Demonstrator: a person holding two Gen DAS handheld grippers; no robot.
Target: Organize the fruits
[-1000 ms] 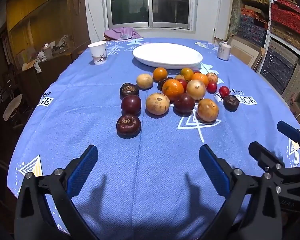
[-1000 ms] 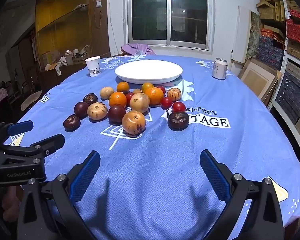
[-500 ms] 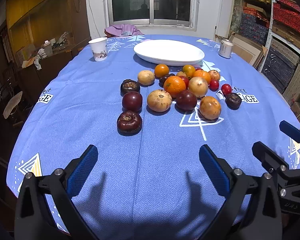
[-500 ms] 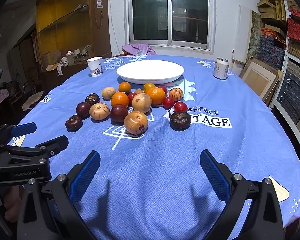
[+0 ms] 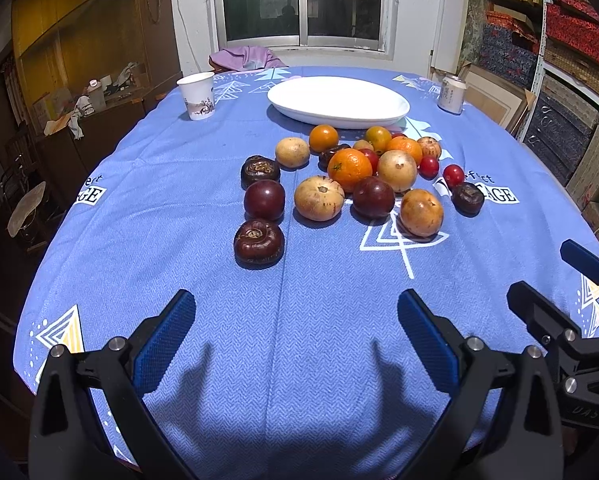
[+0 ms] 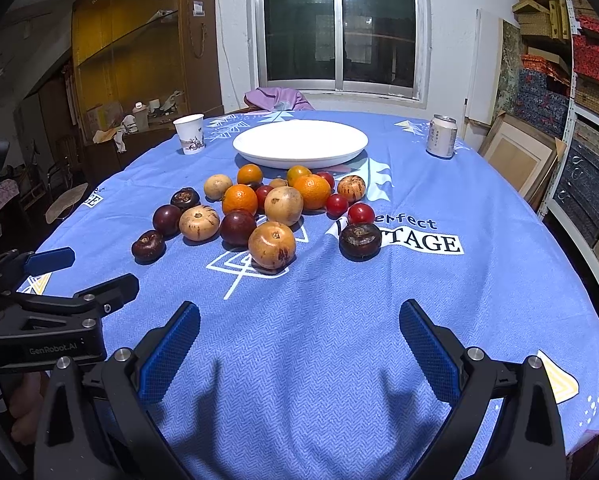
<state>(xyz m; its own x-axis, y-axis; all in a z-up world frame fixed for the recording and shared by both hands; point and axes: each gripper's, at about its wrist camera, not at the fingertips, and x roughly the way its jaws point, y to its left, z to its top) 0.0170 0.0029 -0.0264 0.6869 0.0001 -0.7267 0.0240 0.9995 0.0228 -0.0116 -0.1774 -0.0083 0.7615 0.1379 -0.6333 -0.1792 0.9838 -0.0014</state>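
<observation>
Several fruits lie in a loose cluster on the blue tablecloth: oranges (image 5: pixel 349 164), tan round fruits (image 5: pixel 318 198), dark purple fruits (image 5: pixel 258 241) and small red ones (image 5: pixel 453 175). Behind them sits an empty white plate (image 5: pixel 338 100). My left gripper (image 5: pixel 295 330) is open above bare cloth, short of the nearest dark fruit. In the right wrist view the same cluster shows, with a tan fruit (image 6: pixel 272 244) and a dark fruit (image 6: pixel 360 240) nearest. My right gripper (image 6: pixel 299 338) is open and empty, well short of them. The plate (image 6: pixel 300 143) stands beyond.
A paper cup (image 5: pixel 196 95) stands at the back left and a drink can (image 5: pixel 451 94) at the back right. Shelves of boxes line the right wall, a cabinet the left. The left gripper's body (image 6: pixel 43 320) shows at the right view's left edge.
Both grippers have eased forward and slightly up toward the fruit; the cluster sits a little nearer in view. Nothing has been grasped and both stay open.
</observation>
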